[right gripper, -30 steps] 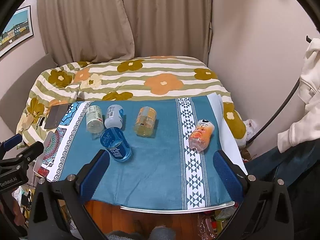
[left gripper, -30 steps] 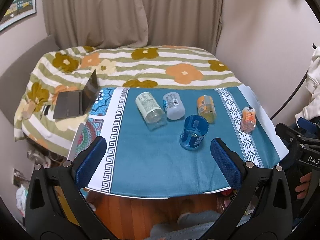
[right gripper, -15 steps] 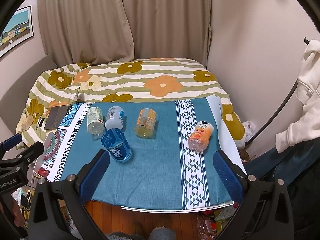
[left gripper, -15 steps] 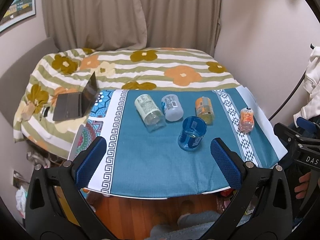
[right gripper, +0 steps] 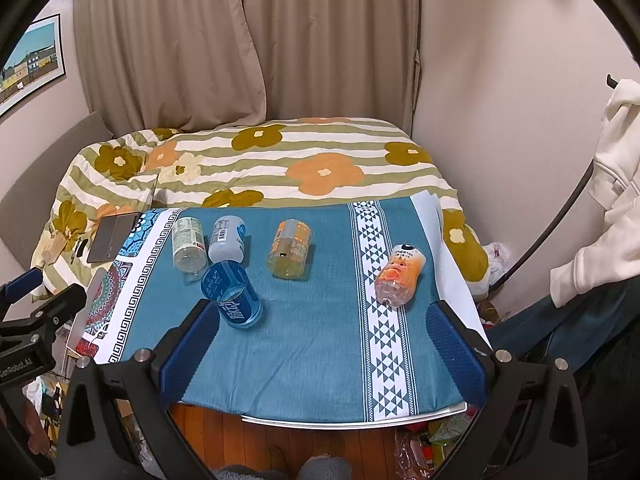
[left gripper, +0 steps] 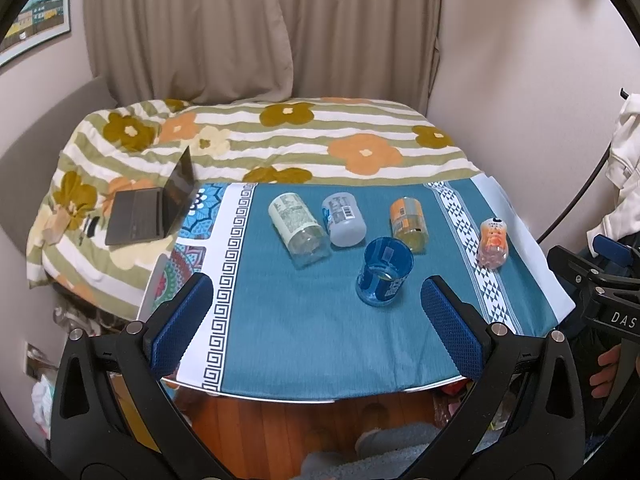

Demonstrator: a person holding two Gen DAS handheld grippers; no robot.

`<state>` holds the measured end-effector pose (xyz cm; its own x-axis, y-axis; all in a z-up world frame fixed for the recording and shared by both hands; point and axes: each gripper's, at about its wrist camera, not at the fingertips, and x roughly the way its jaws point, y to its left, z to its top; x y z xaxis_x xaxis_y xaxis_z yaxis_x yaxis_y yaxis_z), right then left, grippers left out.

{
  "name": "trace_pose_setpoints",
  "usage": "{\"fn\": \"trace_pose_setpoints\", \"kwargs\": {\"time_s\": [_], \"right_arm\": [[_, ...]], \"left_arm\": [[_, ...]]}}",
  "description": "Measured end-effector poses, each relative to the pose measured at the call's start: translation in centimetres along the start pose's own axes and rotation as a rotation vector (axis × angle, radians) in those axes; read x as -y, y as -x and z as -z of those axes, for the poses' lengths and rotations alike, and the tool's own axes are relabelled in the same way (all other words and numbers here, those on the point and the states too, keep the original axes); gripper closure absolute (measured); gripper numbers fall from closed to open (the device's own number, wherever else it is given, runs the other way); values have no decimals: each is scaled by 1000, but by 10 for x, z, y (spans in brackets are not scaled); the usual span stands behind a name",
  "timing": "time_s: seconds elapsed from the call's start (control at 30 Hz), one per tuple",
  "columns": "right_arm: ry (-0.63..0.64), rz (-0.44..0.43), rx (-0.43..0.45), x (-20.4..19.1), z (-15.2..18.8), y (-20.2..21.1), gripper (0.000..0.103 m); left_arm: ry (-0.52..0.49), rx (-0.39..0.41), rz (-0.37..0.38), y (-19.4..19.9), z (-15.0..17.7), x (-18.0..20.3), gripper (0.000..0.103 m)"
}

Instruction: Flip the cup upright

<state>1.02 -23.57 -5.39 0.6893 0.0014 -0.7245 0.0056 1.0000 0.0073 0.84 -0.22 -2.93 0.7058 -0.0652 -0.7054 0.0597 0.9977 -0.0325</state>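
Several cups lie on their sides on the teal cloth of a low table (left gripper: 304, 344). A blue cup (left gripper: 383, 271) lies nearest, its mouth toward me; it also shows in the right wrist view (right gripper: 232, 294). Behind it lie a clear green-labelled cup (left gripper: 298, 230), a grey cup (left gripper: 343, 220), an orange cup (left gripper: 408, 224) and an orange-and-clear cup (left gripper: 494, 243) at the right. My left gripper (left gripper: 316, 320) is open and empty, held before the table's near edge. My right gripper (right gripper: 324, 340) is open and empty over the near edge.
A bed with a flowered striped quilt (left gripper: 280, 132) lies behind the table, with an open laptop (left gripper: 156, 208) on its left part. Curtains (left gripper: 260, 28) hang behind. A white garment (right gripper: 612, 200) hangs at the right. Wooden floor (left gripper: 280, 428) shows below the table edge.
Both grippers have drifted back a little from the table, so the cups look slightly smaller. Nothing on the table has moved.
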Motion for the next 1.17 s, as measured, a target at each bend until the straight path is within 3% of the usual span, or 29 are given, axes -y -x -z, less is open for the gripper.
{"fn": "trace_pose_setpoints", "kwargs": {"time_s": [1.17], "right_arm": [[-6, 12, 2, 1, -9, -5, 0]], "left_arm": [[-36, 56, -40, -4, -9, -5, 0]]}}
